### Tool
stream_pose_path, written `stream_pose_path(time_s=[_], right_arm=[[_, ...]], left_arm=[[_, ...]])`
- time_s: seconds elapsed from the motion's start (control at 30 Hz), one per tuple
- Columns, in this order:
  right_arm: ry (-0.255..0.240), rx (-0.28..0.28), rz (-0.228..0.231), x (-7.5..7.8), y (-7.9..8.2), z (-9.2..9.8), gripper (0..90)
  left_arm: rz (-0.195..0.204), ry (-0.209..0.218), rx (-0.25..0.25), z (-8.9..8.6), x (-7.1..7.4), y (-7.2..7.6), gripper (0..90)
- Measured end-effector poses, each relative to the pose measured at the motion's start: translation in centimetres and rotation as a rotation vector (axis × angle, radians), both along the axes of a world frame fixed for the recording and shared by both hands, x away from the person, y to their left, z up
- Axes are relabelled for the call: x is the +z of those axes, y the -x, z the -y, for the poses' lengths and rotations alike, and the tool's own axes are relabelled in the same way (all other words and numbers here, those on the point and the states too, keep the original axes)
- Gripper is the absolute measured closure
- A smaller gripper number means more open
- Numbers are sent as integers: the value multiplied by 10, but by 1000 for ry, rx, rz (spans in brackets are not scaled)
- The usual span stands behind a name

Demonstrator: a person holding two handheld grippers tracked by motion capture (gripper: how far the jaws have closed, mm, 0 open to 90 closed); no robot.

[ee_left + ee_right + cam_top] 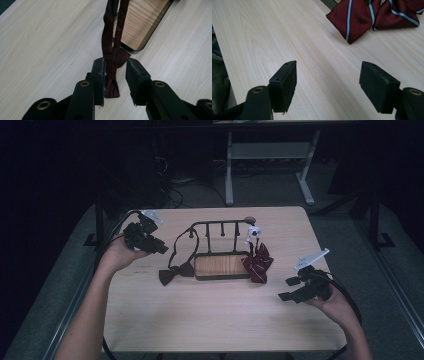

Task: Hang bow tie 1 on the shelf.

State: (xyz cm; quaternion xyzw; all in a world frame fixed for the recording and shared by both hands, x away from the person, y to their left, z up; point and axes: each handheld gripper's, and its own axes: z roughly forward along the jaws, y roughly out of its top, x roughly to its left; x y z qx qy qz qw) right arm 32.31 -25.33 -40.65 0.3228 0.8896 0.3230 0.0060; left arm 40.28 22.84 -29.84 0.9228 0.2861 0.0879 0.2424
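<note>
A small black metal rack (220,227) with a wooden base (221,266) stands mid-table, its top rail studded with pegs, which suits it to hanging neckwear. A dark bow tie (176,272) lies on the table (210,320) just left of the base, while its strap (183,240) loops up over the rack's left end, so it looks hung by the strap with the bow resting below. A red striped bow tie (258,262) slumps against the base's right end, beneath a white tag (251,234) on the rail.

The left hand-held gripper (145,239) hovers over the table's left rear part, near that strap. Its own view has the jaws moderately apart, with the dark bow tie (112,75) and strap lying between them farther off; the pads appear to grip nothing. The right hand-held gripper (304,287) sits near the right front edge, well apart from the striped tie (372,17), jaws spread wide and empty.
</note>
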Motion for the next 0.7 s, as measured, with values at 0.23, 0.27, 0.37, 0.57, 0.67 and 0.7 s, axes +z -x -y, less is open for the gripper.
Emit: stream_pose_path(time_s=[0.23, 0.27, 0.37, 0.57, 0.67, 0.7], right_arm=[[-1, -10, -7, 0, 0, 2, 297], [1, -11, -8, 0, 0, 2, 296], [1, -9, -3, -1, 0, 4, 294], [6, -14, -12, -1, 0, 5, 291], [5, -14, -14, -1, 0, 5, 291], [5, -15, -16, -1, 0, 5, 290]], left_arm=[[3, 27, -3, -5, -5, 9, 668], [1, 29, -1, -5, -6, 10, 664], [4, 33, -5, -6, -9, 15, 648], [9, 44, -13, -9, -18, 27, 619], [8, 47, -12, -13, -23, 32, 599], [11, 49, -14, -14, -24, 34, 595]])
